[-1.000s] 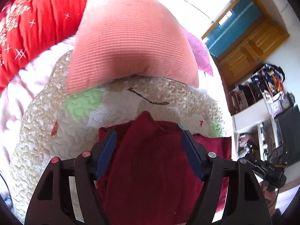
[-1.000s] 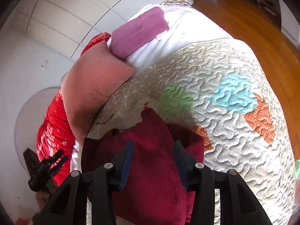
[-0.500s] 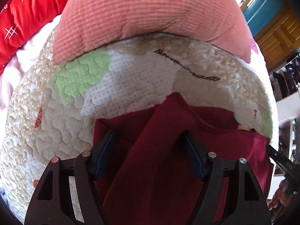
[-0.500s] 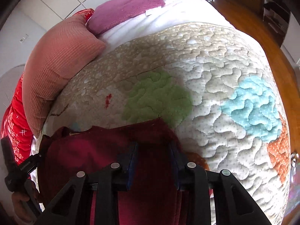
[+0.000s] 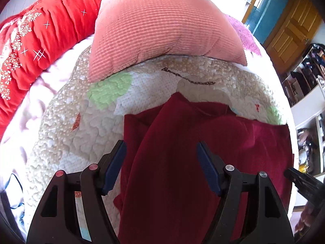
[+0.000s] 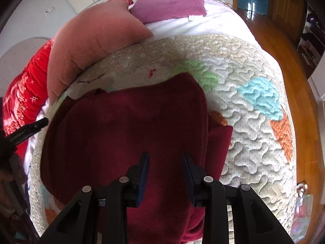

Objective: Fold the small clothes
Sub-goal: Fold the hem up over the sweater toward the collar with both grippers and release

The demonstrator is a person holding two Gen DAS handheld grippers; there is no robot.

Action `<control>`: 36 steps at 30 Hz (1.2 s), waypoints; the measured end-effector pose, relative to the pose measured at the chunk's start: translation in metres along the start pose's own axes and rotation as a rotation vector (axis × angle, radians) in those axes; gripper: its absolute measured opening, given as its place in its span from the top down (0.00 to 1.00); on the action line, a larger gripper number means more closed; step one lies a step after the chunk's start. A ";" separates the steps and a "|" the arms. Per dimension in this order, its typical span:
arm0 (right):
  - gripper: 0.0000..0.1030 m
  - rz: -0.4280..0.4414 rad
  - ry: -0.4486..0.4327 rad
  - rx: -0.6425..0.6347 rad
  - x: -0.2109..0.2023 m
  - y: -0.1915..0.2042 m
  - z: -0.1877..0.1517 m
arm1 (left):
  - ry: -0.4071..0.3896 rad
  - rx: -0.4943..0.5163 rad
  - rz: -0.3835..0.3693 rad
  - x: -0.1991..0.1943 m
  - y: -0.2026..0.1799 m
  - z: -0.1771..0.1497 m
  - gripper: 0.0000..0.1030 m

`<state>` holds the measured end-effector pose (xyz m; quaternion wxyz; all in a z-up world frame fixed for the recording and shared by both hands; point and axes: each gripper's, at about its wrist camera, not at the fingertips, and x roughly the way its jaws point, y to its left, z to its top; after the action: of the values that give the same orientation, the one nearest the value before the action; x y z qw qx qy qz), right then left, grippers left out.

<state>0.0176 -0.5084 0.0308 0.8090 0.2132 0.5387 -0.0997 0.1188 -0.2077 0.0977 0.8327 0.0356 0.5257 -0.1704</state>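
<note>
Two tools occupy the bottom of their frames. Your left tool (image 5: 161, 154) stands spread wide, its blue-padded fingers (image 5: 113, 165) on either side of a raised fold of the dark red knitted garment (image 5: 182, 162); the pads do not press the cloth. Your right tool (image 6: 165, 163) stands parted more narrowly, fingers (image 6: 143, 174) over the same dark red knitted garment (image 6: 126, 130), with no cloth visibly pinched. The garment lies partly folded in the lower centre of both frames, on the beige quilted bedspread (image 6: 243, 142) with green, blue and orange patches. A salmon ribbed pillow (image 5: 160, 28) fills the upper centre of the left view, touching the bedspread's far edge. A red patterned cushion (image 5: 36, 40) sits at upper left.
</note>
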 end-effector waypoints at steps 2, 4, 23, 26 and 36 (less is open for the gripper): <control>0.70 0.010 0.006 0.044 0.009 -0.008 0.002 | 0.007 0.012 0.015 -0.002 0.002 -0.006 0.30; 0.70 0.012 0.014 0.079 0.005 -0.009 0.007 | 0.025 0.020 0.034 -0.003 0.003 -0.013 0.30; 0.67 0.026 0.042 0.123 -0.027 0.005 -0.011 | 0.087 -0.025 0.063 -0.011 0.024 -0.046 0.30; 0.66 0.049 0.028 0.143 -0.037 0.008 -0.022 | 0.084 -0.036 0.061 -0.018 0.026 -0.051 0.30; 0.66 0.057 0.054 0.167 -0.054 0.015 -0.040 | 0.103 -0.053 0.063 -0.036 0.029 -0.068 0.30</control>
<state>-0.0313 -0.4803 0.0708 0.7760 0.2979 0.5438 -0.1156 0.0551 -0.1559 0.0955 0.8101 0.0388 0.5709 -0.1280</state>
